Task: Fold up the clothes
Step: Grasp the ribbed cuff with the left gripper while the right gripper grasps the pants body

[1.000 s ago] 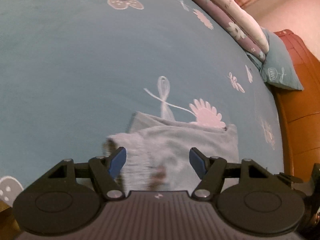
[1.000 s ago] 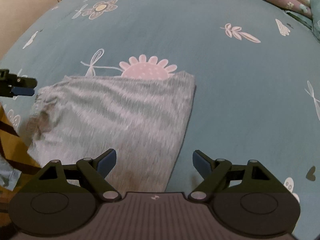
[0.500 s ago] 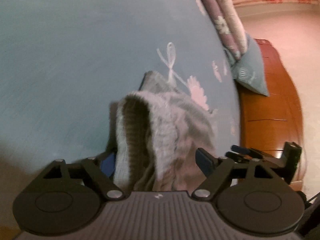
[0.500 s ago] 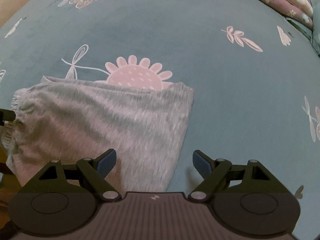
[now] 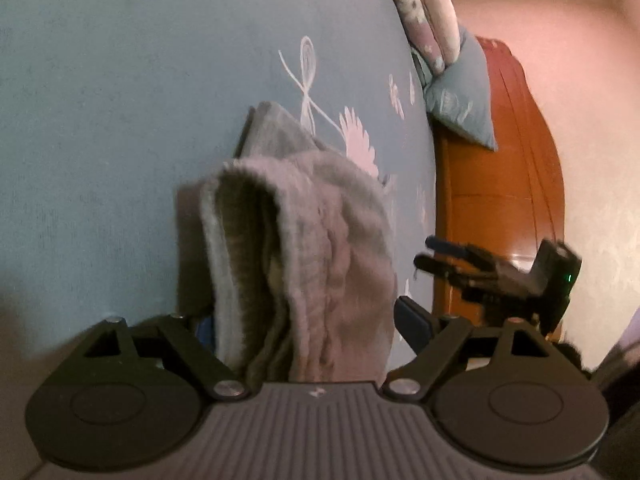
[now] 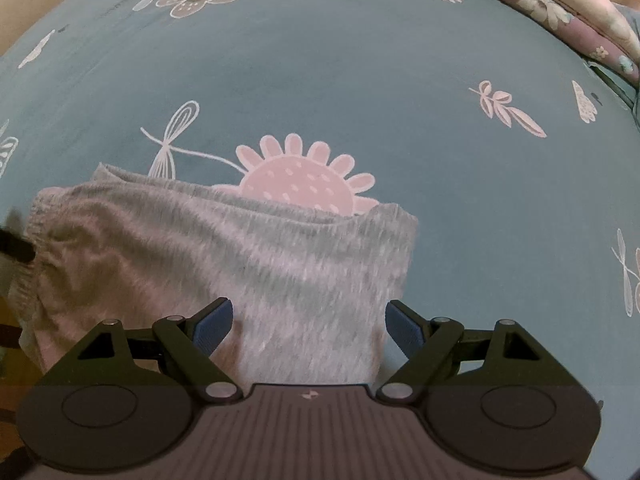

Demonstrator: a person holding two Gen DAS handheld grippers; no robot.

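Already folded once, the grey garment [image 6: 224, 256] lies near the edge of my teal flowered bedsheet [image 6: 360, 80], half covering a pink flower print [image 6: 300, 184]. My left gripper [image 5: 304, 320] straddles its gathered waistband, jaws spread and gripping nothing; my right gripper [image 6: 308, 324] hovers released above the cloth. Closing carelessly could bunch the layers and undo the fold.

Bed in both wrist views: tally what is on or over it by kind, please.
Grey garment: 1
Folded quilt: 1
Pillow: 1
Hand-held gripper: 2, left hand-held gripper and right hand-held gripper, both open
Total: 5
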